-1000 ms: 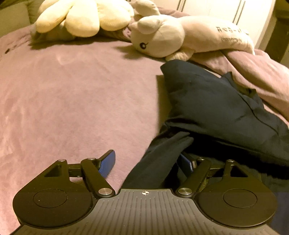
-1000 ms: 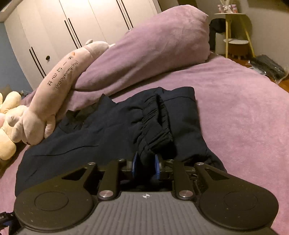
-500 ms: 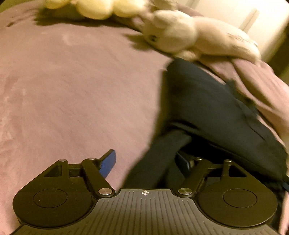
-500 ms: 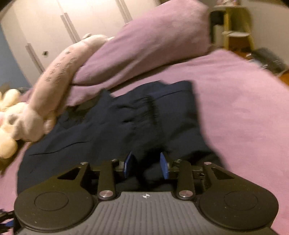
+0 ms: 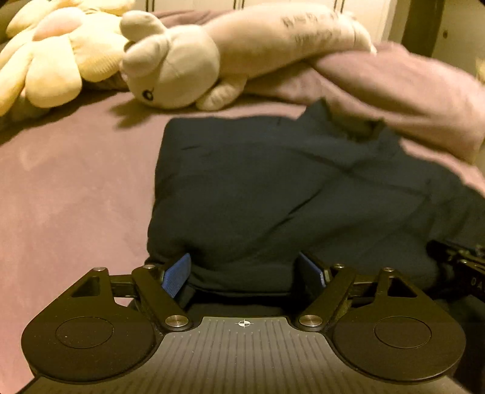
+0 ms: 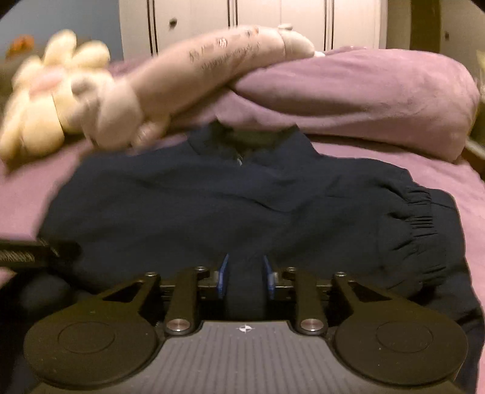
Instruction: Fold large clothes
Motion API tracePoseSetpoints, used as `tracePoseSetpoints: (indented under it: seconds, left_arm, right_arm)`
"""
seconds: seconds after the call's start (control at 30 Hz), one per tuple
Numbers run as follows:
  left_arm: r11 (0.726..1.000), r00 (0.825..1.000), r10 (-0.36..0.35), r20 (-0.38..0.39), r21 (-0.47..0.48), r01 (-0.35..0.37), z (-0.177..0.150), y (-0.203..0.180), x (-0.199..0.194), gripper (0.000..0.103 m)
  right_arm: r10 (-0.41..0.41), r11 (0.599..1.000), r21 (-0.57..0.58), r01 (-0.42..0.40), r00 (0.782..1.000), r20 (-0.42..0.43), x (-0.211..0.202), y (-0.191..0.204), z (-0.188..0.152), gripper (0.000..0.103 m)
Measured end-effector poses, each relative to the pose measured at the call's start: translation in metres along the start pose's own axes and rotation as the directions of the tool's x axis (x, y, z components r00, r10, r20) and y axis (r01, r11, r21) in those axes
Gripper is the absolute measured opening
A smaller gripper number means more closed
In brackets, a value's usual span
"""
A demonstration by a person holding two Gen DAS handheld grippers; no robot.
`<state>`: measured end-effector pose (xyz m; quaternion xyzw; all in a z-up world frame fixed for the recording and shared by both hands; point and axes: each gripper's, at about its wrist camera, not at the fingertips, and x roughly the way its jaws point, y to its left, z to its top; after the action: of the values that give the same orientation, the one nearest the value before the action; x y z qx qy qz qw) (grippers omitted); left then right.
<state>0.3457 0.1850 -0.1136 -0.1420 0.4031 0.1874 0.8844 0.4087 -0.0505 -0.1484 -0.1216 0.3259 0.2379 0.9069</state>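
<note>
A dark navy garment lies partly folded on the purple bed, its collar toward the pillow; it also shows in the right wrist view, with an elastic cuff at the right. My left gripper is open wide, and the garment's near edge bulges between its blue pads. My right gripper is partly open with a fold of the dark fabric between its pads. Each view shows the other gripper at its edge.
A long beige plush rabbit and a yellow plush lie at the head of the bed. A purple pillow sits behind the garment. White wardrobe doors stand beyond. Purple bedspread stretches left of the garment.
My right gripper has opened off the bunched cuff and swung left, now facing the collar. My left gripper stayed open and moved right, from the garment's edge to squarely face it.
</note>
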Motion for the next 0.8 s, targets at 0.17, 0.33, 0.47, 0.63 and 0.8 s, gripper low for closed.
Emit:
tracePoseSetpoints:
  seconds: [0.17,0.33,0.47,0.63,0.8]
  left_arm:
    - [0.999,1.000,-0.005,0.020,0.044,0.004,-0.003,0.006,0.002,0.088]
    - [1.000,1.000,0.011,0.014,0.011,-0.012,-0.009,0.017,0.000,0.091]
    - [1.000,1.000,0.025,-0.011,0.008,-0.025,-0.013,0.021,-0.010,0.091]
    - [0.986,0.985,0.153,-0.074,0.083,-0.147,-0.027,0.032,-0.011,0.088]
    - [0.994,0.992,0.106,-0.072,-0.013,-0.107,-0.047,0.074,-0.053,0.085]
  right_arm:
    - [-0.065,0.978,0.198,0.063,0.998,0.005,-0.001,-0.084,-0.017,0.000]
    - [-0.071,0.974,0.216,0.066,0.997,0.015,-0.030,-0.079,-0.015,0.001]
    - [-0.083,0.986,0.145,0.085,0.996,-0.018,-0.026,-0.061,-0.019,0.010]
    - [-0.138,0.986,0.086,0.145,0.987,-0.083,-0.023,-0.055,-0.019,0.010]
    - [-0.146,0.963,0.205,0.172,0.980,-0.137,-0.072,-0.072,-0.042,0.013]
